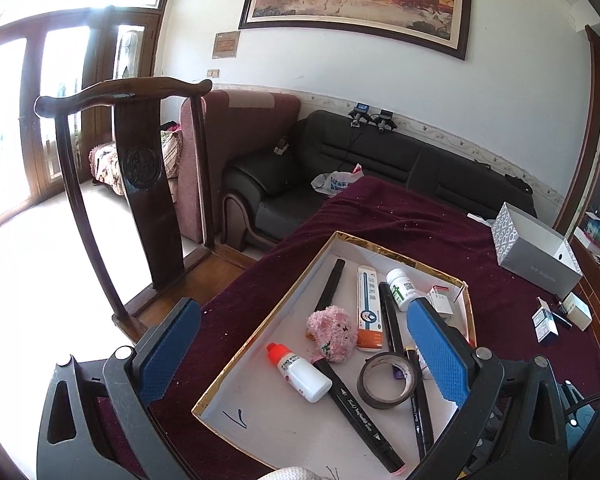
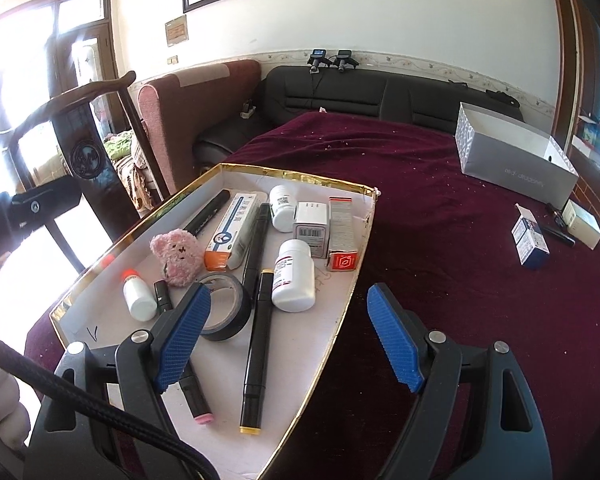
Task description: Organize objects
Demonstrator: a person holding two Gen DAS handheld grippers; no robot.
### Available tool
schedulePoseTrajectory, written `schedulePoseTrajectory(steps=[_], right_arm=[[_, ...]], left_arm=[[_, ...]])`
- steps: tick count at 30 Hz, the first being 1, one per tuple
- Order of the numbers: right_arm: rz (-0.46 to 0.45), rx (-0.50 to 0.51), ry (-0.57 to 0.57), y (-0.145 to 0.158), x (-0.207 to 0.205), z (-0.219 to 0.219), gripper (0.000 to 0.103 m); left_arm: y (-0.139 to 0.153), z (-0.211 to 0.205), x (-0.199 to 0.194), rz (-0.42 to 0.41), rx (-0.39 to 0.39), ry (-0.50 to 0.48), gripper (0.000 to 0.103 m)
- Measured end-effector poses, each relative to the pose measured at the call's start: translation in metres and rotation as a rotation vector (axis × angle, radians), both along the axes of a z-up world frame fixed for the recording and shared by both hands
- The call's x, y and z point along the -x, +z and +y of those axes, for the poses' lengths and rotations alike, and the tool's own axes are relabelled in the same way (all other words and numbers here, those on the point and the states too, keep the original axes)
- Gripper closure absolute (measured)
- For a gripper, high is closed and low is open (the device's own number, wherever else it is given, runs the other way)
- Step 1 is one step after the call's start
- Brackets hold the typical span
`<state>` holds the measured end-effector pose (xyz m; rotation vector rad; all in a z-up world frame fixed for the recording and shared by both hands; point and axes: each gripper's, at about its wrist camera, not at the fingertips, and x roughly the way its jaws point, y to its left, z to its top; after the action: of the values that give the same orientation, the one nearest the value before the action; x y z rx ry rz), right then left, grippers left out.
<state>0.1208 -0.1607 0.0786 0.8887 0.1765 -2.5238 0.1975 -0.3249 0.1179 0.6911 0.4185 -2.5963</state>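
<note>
Both grippers' fingers (image 1: 436, 344) hang spread and empty over the gold-rimmed tray (image 2: 292, 178), tape roll (image 2: 224, 308) just ahead.

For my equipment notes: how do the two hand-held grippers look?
Both look alike. The left hand-held gripper and right hand-held gripper have black plastic frames with cut-outs, silver pivot pins and blue textured pads. A black braided cable runs beside the right one.

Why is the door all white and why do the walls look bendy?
Left wrist view: sunlight through the door burns it out to white and glares on the floor; the fisheye lens curves the painting and the wall. Right wrist view: the door glares the same, the chair in front looks dark, and the corners fade to black. The tray stays sharp in both.
</note>
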Motion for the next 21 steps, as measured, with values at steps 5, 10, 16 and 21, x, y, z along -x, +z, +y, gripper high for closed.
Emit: schedulePoseTrajectory(steps=[5,10,16,21], right_arm=[[0.012,-0.023,0.015,-0.001,-0.005,-0.007,0.022],[0.002,-0.022,0.014,-0.001,-0.009,-0.008,0.022],[0.000,-0.017,-0.018,-0.001,-0.014,-0.003,0.022],[-0.004,0.006,-0.028,0.001,-0.016,0.004,0.022]], left_arm=[[0.003,0.000,-0.004,0.012,-0.004,0.005,0.002],[0.003,0.001,-0.006,0.015,-0.016,0.009,0.002],[0.007,0.004,-0.010,0.029,-0.007,0.032,0.002],[0.010,0.010,-0.016,0.052,-0.004,0.041,0.002]])
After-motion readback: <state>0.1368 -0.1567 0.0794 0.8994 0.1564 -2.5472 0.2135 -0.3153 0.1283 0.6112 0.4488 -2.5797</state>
